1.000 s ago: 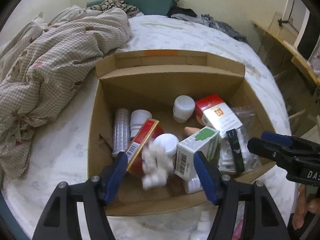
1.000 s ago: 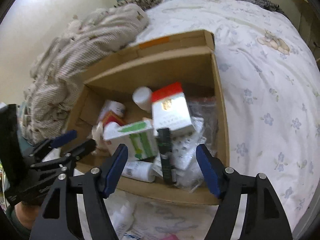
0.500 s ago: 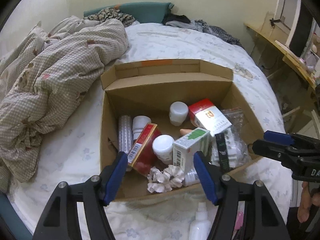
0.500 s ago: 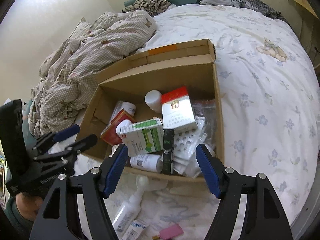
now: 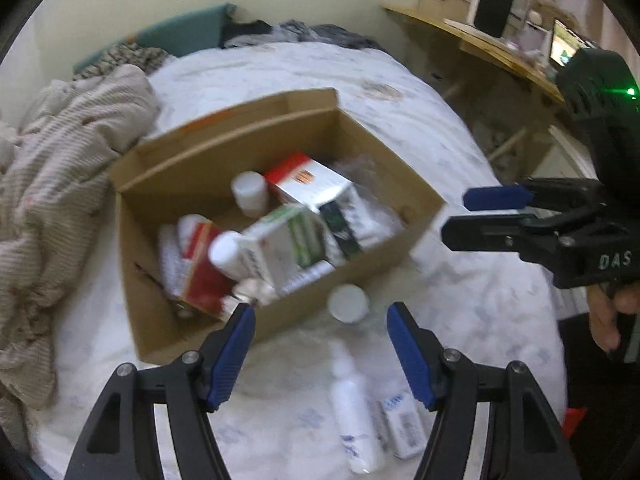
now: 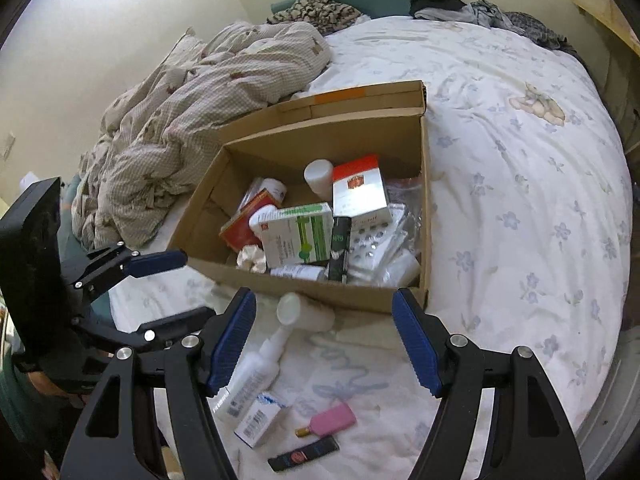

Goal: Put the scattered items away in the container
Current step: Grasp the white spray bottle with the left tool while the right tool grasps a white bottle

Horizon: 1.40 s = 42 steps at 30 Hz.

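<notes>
An open cardboard box [image 6: 425,200] [image 5: 148,304] sits on the bed, holding medicine boxes, bottles and a white scrunchie [image 6: 251,259]. In front of it lie a white jar [image 6: 304,314] [image 5: 348,303], a white spray bottle [image 6: 250,372] [image 5: 354,408], a small white carton [image 6: 258,420] [image 5: 402,426], a pink bottle [image 6: 332,421] and a black tube [image 6: 304,454]. My left gripper [image 5: 320,356] is open and empty, back from the box's near wall. My right gripper [image 6: 325,344] is open and empty above the loose items.
A crumpled checked quilt [image 6: 200,120] lies left of the box. The floral bedsheet [image 6: 520,200] spreads to the right. A wooden desk [image 5: 500,52] stands past the bed's right edge. Clothes [image 6: 500,16] lie at the bed's head.
Both grippers pulled back from the box and stayed open. The scrunchie dropped from between the left fingers into the box. The left view swung right, bringing the loose items into sight.
</notes>
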Motion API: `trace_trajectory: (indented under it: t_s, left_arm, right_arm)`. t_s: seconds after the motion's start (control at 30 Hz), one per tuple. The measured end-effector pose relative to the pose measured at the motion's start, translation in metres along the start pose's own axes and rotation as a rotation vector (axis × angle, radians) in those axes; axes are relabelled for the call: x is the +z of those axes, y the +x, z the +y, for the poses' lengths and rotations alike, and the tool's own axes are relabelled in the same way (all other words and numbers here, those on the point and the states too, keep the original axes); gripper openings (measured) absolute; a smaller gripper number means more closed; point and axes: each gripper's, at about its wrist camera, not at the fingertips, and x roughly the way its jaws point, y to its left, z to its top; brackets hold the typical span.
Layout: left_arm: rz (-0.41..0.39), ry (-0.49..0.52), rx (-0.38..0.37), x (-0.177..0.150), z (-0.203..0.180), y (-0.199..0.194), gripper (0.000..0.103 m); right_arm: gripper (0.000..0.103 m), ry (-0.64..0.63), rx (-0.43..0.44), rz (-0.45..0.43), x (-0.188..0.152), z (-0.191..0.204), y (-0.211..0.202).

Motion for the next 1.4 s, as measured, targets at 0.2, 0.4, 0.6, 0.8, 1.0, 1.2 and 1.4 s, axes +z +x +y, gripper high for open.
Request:
trace_trajectory:
  t_s: [0.2,0.4,0.6,0.8,1.0,1.2,1.4]
  left_arm:
    - [0.068,-0.093,-0.076,-0.004,0.013,0.012,0.069]
    - [0.193,-0.147,-0.073,-0.014,0.02,0.044,0.069]
    - [0.407,-0.108,-0.11,-0.032,0.006,0.08,0.069]
    - [0.505,-0.142,-0.124,-0.053,0.016,0.093,0.069]
    - [0.511,-0.171,-0.174,-0.063,0.019,0.097,0.069]
    - [0.543,-0.135,-0.119,-0.071,0.002,0.112,0.069]
    - [0.523,-0.13,-0.13,-0.069,0.004,0.103,0.04]
  right_arm:
    - [0.075,-0.009,0.008,0.1,-0.014,-0.009,0.011]
    - [0.075,-0.013,-0.017,0.232,-0.029,-0.013,0.04]
    - [0.075,-0.08,-0.036,0.206,-0.03,-0.005,0.069]
    - [0.068,-0.05,0.037,0.21,-0.023,0.005,0.092]
    - [0.068,-0.082,0.009,0.208,-0.016,0.03,0.11]
    - [0.061,-0.083,-0.06,0.239,-0.016,0.036,0.137]
    - [0.038,-0.047,-0.044,0.231,-0.016,0.022,0.126]
